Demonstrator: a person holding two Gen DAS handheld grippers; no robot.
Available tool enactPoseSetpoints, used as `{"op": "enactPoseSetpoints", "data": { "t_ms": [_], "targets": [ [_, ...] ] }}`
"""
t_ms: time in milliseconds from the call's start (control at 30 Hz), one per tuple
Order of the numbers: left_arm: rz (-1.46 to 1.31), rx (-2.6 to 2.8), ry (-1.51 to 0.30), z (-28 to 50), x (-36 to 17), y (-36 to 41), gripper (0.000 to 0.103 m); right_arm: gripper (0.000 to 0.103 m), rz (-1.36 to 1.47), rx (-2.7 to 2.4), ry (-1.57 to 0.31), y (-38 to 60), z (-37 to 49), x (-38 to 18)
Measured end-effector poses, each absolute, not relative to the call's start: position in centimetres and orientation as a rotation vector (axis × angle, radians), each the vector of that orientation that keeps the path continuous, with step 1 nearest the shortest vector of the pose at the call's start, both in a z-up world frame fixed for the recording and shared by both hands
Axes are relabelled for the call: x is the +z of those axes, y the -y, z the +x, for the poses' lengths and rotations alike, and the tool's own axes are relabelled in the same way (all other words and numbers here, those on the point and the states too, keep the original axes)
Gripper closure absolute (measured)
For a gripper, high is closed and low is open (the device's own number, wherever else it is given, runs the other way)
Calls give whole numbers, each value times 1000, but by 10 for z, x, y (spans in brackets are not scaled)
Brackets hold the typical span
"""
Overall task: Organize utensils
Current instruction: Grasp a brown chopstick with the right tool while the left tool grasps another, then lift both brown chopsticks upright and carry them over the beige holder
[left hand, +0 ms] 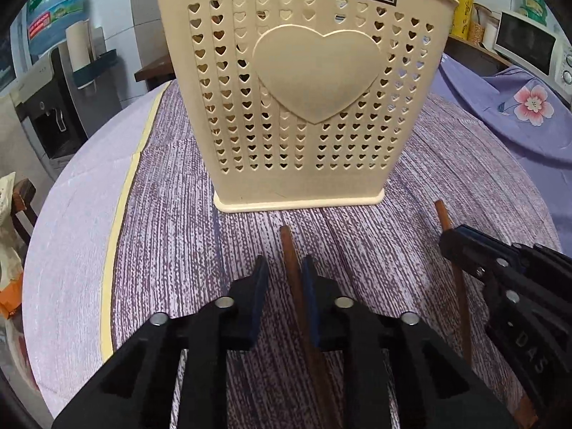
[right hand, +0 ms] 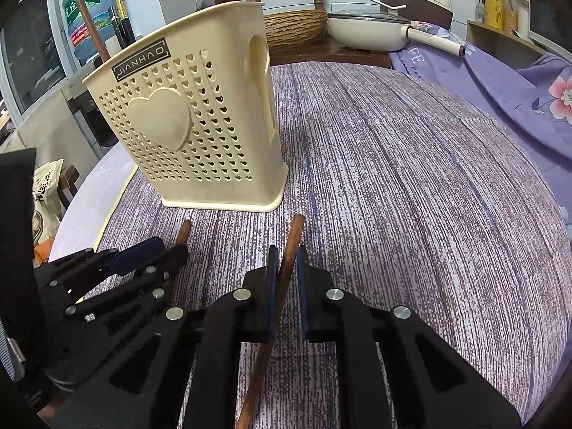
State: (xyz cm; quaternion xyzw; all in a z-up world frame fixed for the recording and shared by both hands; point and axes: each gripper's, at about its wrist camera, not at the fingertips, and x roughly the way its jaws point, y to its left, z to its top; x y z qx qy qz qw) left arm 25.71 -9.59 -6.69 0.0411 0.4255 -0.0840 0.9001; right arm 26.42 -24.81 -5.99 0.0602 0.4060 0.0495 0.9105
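Note:
A cream plastic utensil holder point(left hand: 304, 100) with heart-shaped holes stands upright on the striped purple mat point(left hand: 171, 250); it also shows in the right wrist view point(right hand: 200, 125), with wooden handles and dark chopsticks sticking out of its top. My left gripper point(left hand: 285, 268) straddles a brown wooden chopstick point(left hand: 291, 268) lying on the mat; the jaws are apart, the right pad near the stick. My right gripper point(right hand: 285, 257) has its jaws narrowly around a second wooden chopstick point(right hand: 291, 243), which also shows in the left wrist view point(left hand: 454, 268). Both grippers are just in front of the holder.
A purple floral cloth point(right hand: 529, 100) covers the table's right side. A white pan point(right hand: 368, 28) and a wicker basket point(right hand: 296, 25) stand behind the mat. A water dispenser point(left hand: 53, 82) is at the left, a microwave point(left hand: 532, 46) at the far right.

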Motion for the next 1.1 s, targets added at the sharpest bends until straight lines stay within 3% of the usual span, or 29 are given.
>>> {"op": "enactPoseSetpoints", "data": {
  "t_ms": [67, 567, 1100],
  "targets": [
    [86, -166, -878, 259, -66, 96, 93, 92, 125, 104, -837, 247, 264, -60],
    [13, -183, -838, 253, -54, 83, 94, 93, 179, 166, -798, 247, 251, -49],
    [-85, -271, -678, 209, 16, 58, 95, 95, 242, 315, -649, 256, 220, 18]
  ]
}}
